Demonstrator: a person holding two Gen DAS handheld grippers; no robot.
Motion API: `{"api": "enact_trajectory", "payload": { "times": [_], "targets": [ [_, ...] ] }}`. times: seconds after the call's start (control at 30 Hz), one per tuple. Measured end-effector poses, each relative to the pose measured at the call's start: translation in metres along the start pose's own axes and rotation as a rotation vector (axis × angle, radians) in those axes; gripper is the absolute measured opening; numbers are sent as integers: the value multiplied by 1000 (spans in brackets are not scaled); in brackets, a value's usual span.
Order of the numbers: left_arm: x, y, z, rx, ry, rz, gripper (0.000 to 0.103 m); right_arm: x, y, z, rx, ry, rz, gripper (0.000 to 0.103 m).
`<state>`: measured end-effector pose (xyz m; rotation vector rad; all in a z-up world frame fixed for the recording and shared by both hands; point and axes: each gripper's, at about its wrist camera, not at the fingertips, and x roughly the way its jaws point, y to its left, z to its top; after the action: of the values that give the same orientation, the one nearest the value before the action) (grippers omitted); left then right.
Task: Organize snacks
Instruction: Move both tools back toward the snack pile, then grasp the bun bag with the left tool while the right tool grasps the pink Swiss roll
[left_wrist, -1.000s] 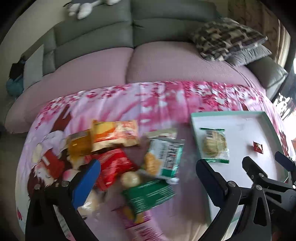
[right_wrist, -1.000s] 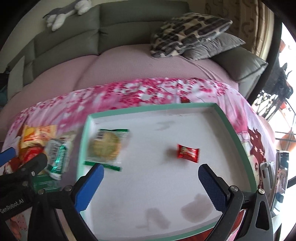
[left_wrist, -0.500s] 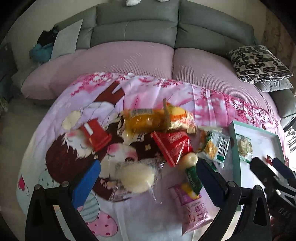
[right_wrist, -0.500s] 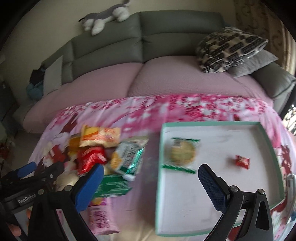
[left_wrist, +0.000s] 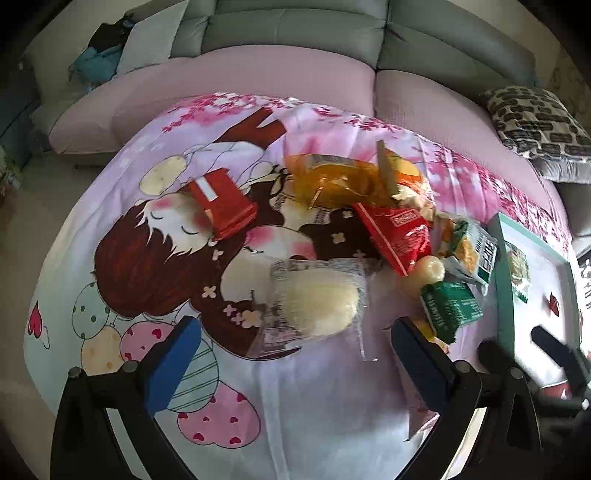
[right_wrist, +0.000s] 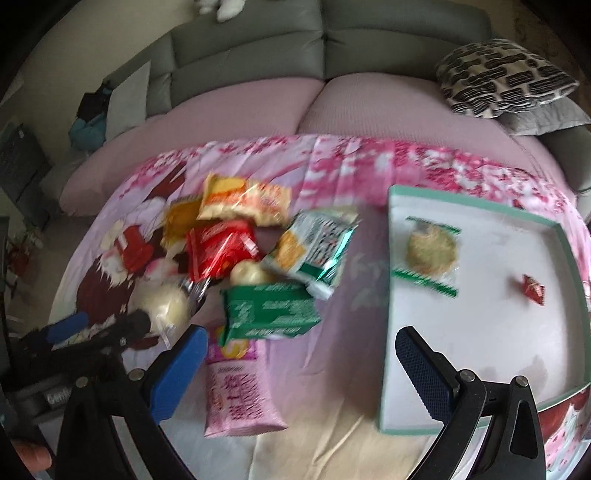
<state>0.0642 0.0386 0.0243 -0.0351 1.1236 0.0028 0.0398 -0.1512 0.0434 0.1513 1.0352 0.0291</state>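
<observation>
Left wrist view: the left tool (left_wrist: 291, 354) is spread wide and holds nothing, its blue pads low in the frame on either side of a pale round bun in clear wrap (left_wrist: 317, 302) at centre. Right of the bun lies a heap of snacks on a pink cartoon-print cloth (left_wrist: 155, 236): a red packet (left_wrist: 395, 230), a yellow packet (left_wrist: 332, 181), and a green box (left_wrist: 448, 306). At the right edge sits a white tray with a teal rim (left_wrist: 500, 280).

Right wrist view, slightly blurred: the right tool (right_wrist: 299, 356) is also released and empty, low in the frame between the heap and the tray (right_wrist: 384, 347). Inside the tray, a round cookie in green-edged wrap (right_wrist: 430, 251) lies at upper left and a small red candy (right_wrist: 533, 290) at right, well apart. A pink packet (right_wrist: 236, 395) lies at lower centre, just below the green box (right_wrist: 269, 312). A grey sofa (right_wrist: 258, 51) fills the top.
</observation>
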Motion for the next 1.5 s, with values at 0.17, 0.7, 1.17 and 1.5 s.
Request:
{"api": "enact_trajectory", "payload": {
  "times": [0.17,0.7,1.17,1.5],
  "targets": [
    [12,7,3,-25,36,-11,102,15,13,-7,-39,76,29,103],
    [58,-7,16,-16,108,-59,102,52,36,-27,-137,225,33,103],
    [58,-11,15,15,118,-81,74,53,48,-31,-189,228,27,70],
    [55,-5,13,16,112,-57,70,56,57,-29,-199,221,60,48]
  ]
}}
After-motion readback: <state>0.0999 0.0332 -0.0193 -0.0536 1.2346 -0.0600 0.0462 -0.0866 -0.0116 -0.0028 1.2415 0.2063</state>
